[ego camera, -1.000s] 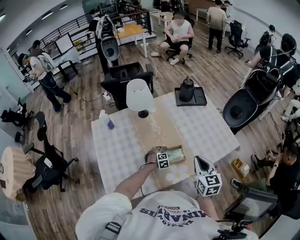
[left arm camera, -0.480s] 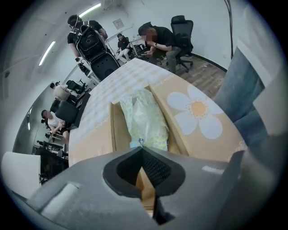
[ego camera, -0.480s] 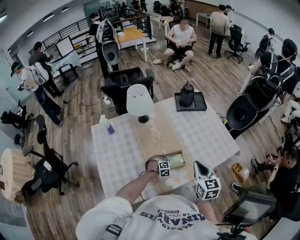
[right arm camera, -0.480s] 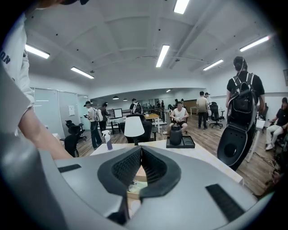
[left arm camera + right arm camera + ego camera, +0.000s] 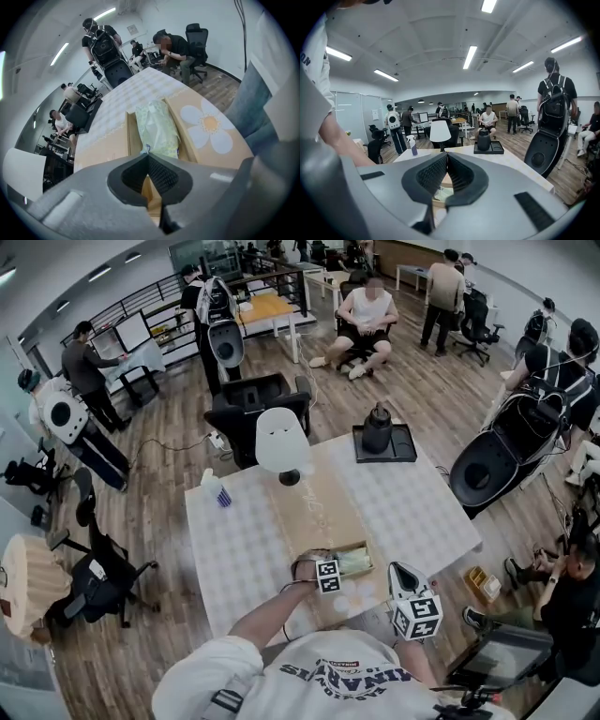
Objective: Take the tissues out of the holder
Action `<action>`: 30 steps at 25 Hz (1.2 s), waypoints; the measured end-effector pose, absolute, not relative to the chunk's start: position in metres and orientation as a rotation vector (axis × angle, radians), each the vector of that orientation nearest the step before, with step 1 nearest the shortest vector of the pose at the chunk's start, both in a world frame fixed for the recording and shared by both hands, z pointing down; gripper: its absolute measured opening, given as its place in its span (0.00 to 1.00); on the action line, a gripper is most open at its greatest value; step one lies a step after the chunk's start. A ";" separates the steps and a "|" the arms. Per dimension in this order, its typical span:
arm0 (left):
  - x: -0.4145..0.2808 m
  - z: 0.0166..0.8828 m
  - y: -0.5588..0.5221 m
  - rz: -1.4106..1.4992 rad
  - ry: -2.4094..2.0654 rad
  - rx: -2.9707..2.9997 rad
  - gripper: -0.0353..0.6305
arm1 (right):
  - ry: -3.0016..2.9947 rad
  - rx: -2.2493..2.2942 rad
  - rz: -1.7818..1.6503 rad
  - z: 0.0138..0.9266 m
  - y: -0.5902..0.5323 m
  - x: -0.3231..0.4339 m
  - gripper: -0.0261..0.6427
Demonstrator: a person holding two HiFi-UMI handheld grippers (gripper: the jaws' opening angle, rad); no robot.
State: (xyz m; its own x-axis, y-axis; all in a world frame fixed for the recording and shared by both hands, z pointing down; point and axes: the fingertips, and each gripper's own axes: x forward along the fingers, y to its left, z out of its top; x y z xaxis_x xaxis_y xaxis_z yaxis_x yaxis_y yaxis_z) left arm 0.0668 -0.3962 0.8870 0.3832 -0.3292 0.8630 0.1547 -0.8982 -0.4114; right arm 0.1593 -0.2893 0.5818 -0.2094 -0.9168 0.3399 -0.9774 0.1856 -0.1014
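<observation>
Newly closed, left hand-held gripper (image 5: pixel 146 153) pinches tissues (image 5: pixel 157 126) at holder (image 5: pixel 132 135) near end.

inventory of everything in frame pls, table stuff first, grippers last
table with white checked cloth: 1, white, centre
tan table runner with daisy print: 1, tan, down the table's middle
wooden tissue holder: 1, light wood, on the runner, near end
pale green tissue pack: 1, green, lying in the holder
white-shaded table lamp: 1, white, runner's far end
white spray bottle with blue stripes: 1, white, table's far left
black tray: 1, black, table's far right
black jug: 1, black, on the tray
black office chair: 1, black, behind the lamp
seated person: 1, white top, beyond the table
left gripper: 1, grey, shut, tips at the pack's near end
right gripper: 1, grey, shut, empty, right of the holder
</observation>
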 end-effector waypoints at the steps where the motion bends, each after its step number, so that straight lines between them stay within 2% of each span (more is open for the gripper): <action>1: 0.068 0.883 -0.397 -1.510 0.169 -2.241 0.06 | -2.255 1.832 0.441 0.582 -0.290 0.159 0.05; 13: 0.069 0.821 -0.397 -1.305 0.402 -2.409 0.06 | -2.296 1.773 0.439 0.584 -0.292 0.146 0.05; 26: 0.039 0.662 -0.363 -0.918 0.756 -2.424 0.06 | -2.423 1.722 0.330 0.546 -0.304 0.126 0.05; 30: 0.015 0.616 -0.354 -0.867 0.877 -2.381 0.06 | -2.667 1.717 0.296 0.510 -0.308 0.117 0.05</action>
